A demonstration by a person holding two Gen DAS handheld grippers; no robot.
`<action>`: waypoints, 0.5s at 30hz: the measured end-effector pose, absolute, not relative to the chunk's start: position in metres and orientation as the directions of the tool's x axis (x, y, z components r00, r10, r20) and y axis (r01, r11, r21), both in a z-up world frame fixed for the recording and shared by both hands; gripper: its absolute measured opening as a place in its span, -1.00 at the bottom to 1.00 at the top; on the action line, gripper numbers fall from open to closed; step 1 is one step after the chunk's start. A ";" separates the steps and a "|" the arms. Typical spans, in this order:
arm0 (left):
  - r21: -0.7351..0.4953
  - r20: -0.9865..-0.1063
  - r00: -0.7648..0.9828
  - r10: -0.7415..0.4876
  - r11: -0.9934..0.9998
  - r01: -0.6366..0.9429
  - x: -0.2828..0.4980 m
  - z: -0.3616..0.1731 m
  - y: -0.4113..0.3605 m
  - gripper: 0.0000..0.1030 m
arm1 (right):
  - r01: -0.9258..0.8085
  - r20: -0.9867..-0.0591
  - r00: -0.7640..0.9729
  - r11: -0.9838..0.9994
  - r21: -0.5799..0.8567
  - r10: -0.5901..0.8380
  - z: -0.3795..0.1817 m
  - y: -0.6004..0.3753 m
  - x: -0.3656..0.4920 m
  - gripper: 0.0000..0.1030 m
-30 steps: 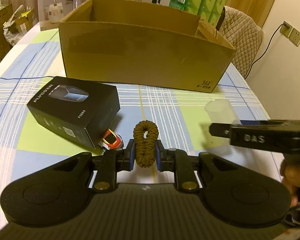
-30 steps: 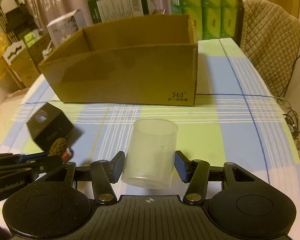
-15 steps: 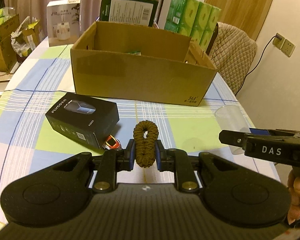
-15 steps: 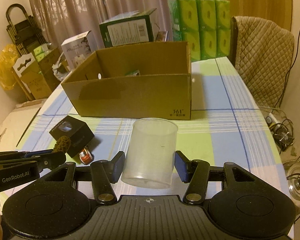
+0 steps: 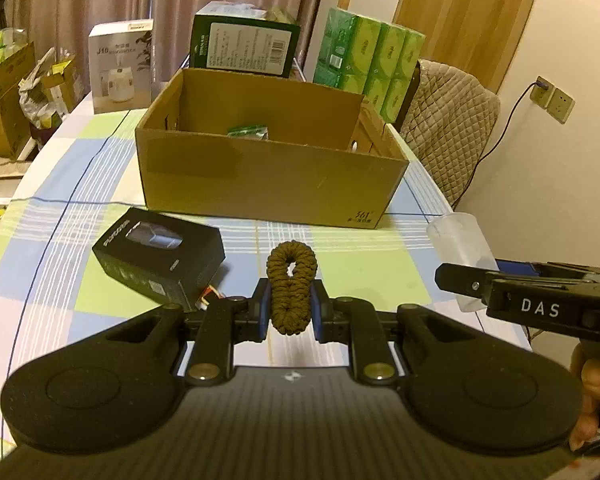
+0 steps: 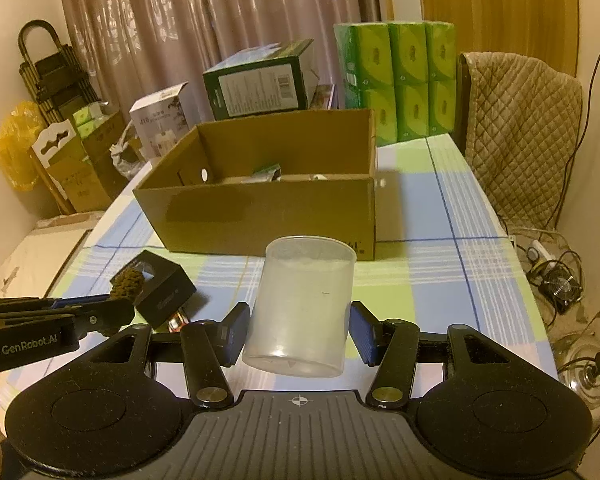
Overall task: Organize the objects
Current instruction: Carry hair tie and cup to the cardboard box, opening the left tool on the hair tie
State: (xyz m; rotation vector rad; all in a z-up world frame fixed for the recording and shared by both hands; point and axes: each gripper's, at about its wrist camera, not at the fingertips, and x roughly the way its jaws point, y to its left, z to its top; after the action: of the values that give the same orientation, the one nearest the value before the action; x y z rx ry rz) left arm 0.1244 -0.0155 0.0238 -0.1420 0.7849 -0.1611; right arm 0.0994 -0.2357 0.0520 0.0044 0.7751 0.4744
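Observation:
My left gripper (image 5: 289,312) is shut on a brown braided scrunchie (image 5: 291,280) and holds it raised above the table. My right gripper (image 6: 300,336) is shut on a clear plastic cup (image 6: 300,304), also raised; the cup shows at the right of the left wrist view (image 5: 460,248). An open cardboard box (image 5: 268,176) stands ahead on the checked tablecloth (image 5: 60,184), with a green packet (image 5: 247,131) inside. It also shows in the right wrist view (image 6: 268,216). The left gripper and scrunchie (image 6: 127,280) show at the left of the right wrist view.
A black product box (image 5: 160,256) lies on the table left of centre, with a small toy car (image 5: 212,294) by its near corner. Behind the cardboard box stand a dark green box (image 5: 244,40), green tissue packs (image 5: 368,60) and a white box (image 5: 120,68). A quilted chair (image 5: 448,128) is at the right.
Both grippers have risen and drawn back with their objects; the inside of the cardboard box has come into view. The grips are unchanged.

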 end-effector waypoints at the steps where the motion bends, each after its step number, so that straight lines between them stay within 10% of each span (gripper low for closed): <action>1: -0.186 -0.689 0.697 -0.198 0.978 0.094 0.126 0.026 -0.016 -0.69 | -0.411 -0.670 0.617 0.895 0.174 0.414 0.054 -0.236 0.101 -0.02; 15: -0.172 -0.657 0.720 -0.226 0.974 0.148 0.185 0.065 -0.015 -0.69 | -0.451 -0.630 0.639 0.878 0.158 0.442 0.095 -0.224 0.172 -0.02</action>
State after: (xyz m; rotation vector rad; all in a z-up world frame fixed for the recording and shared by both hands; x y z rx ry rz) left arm 0.1847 -0.0154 0.0652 -0.1104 0.7393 -0.2069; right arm 0.1722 -0.2242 0.0946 -0.0142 0.7145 0.5095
